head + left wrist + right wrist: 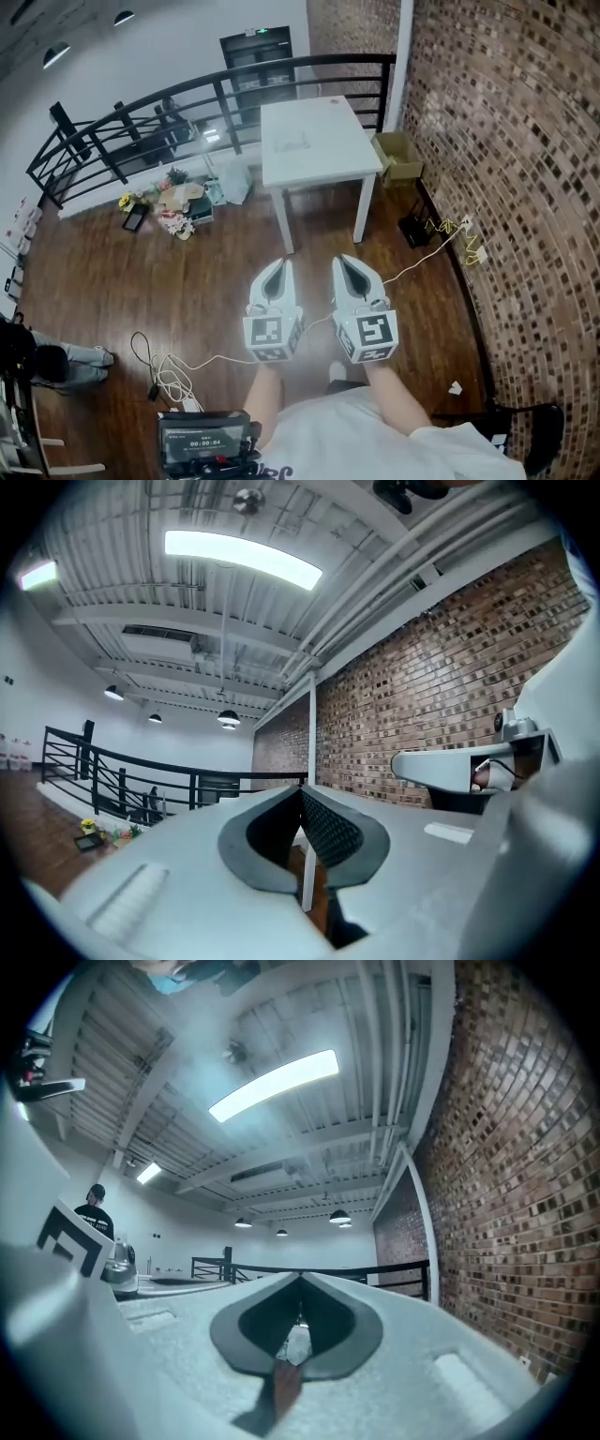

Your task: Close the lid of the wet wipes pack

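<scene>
In the head view I hold both grippers side by side at waist height, over the wooden floor and short of the white table. The left gripper and right gripper are both shut, with nothing between their jaws. A faint pale object lies on the table top; I cannot tell whether it is the wet wipes pack. The left gripper view has its closed jaws pointing up towards the ceiling and brick wall. In the right gripper view, the closed jaws point up as well.
A brick wall runs along the right. An open cardboard box stands beside the table. A black railing lies behind it. Flowers and small items lie on the floor at left, cables nearer me.
</scene>
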`<state>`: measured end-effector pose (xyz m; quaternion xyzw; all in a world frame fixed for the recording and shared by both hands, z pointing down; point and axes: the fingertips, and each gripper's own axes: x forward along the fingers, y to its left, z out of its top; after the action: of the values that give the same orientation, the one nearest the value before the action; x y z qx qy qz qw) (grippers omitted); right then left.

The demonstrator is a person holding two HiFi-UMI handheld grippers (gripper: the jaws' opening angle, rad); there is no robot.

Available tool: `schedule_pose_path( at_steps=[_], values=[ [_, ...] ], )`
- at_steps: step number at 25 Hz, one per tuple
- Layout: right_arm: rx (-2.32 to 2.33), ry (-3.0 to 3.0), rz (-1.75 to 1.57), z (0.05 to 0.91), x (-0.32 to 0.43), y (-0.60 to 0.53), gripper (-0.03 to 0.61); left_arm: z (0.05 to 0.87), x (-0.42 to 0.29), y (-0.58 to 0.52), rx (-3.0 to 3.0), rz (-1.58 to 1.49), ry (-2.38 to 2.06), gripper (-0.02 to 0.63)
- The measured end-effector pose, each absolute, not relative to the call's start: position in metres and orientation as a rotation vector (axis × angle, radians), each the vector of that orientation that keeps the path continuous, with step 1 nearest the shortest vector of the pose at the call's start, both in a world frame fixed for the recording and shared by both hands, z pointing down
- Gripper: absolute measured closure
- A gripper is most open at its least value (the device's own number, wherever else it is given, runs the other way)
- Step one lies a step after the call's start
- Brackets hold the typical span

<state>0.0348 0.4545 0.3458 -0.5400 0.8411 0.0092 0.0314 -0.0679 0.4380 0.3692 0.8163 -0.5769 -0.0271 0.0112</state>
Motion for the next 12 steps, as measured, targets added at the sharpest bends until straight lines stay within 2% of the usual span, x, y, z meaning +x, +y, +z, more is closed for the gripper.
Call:
schedule_pose_path(
  at_steps=[7, 12],
  values=[
    [-1.596, 2.580, -0.109, 0.358, 0.071, 0.365, 0.588, 0.383, -0.044, 0.356, 2.488, -0.002, -1.842, 0.597],
    [-1.557, 2.632, -0.164, 0.375, 0.059, 0.323, 0.588, 0.404, -0.055, 0.317, 2.420, 0.061, -1.863, 0.597]
  ],
)
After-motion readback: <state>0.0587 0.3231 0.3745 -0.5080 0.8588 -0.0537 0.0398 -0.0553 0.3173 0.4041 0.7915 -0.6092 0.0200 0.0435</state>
